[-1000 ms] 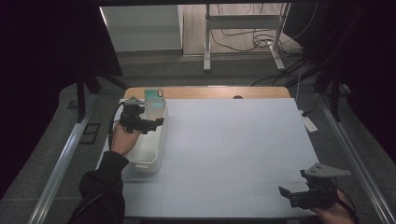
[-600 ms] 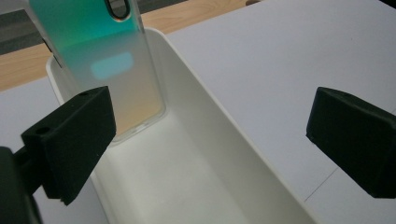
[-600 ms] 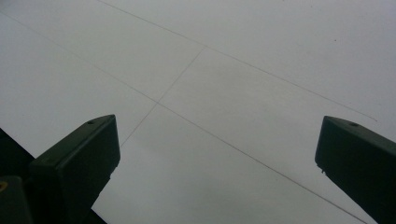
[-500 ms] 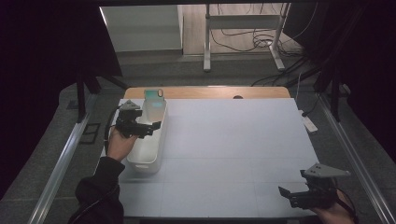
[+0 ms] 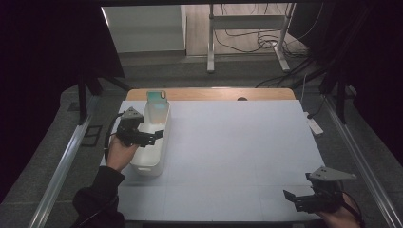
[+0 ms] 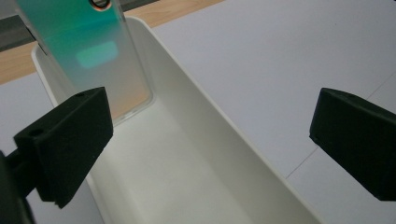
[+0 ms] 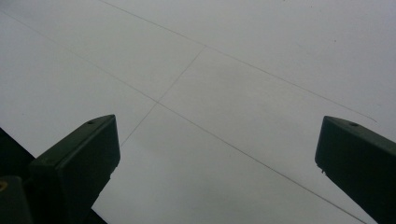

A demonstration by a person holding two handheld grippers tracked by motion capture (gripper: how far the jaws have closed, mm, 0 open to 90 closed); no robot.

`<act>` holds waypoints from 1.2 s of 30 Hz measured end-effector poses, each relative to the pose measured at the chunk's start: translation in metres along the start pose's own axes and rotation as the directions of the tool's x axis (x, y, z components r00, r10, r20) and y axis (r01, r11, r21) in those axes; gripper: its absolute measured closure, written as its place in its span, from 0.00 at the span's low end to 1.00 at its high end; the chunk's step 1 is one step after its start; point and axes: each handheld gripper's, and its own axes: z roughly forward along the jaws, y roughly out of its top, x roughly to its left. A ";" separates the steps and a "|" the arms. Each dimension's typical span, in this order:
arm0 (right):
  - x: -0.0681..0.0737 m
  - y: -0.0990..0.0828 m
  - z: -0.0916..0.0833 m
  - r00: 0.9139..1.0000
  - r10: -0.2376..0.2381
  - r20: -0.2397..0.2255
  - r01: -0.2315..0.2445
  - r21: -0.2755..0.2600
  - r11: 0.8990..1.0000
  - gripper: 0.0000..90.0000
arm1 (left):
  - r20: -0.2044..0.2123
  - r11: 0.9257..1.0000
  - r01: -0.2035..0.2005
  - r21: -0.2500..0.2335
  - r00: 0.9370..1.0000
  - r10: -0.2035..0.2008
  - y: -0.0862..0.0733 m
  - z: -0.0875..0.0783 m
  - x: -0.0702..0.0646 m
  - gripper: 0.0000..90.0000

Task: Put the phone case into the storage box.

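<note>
Inside, smooth white oblong bin (image 6: 196,154) holds glossy iridescent case (image 6: 88,51).

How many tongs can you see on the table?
2. The left tongs hang open over the white bin at the table's left side, near the phone case. The right tongs are open at the near right corner.

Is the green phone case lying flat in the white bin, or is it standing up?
Standing, tilted. The phone case leans against the far end wall of the white bin, its top above the rim. The open left gripper is apart from it.
</note>
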 end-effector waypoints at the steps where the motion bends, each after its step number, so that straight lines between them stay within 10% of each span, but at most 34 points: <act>1: 0.000 0.000 0.000 1.000 0.000 0.000 0.000 0.000 1.000 0.00 | 0.000 1.000 0.000 0.000 1.000 0.000 0.000 0.000 0.000 0.00; 36: 0.002 0.000 -0.001 1.000 -0.008 0.002 0.008 -0.001 1.000 0.00 | 0.018 0.999 -0.014 -0.032 1.000 0.014 -0.019 -0.030 -0.032 0.00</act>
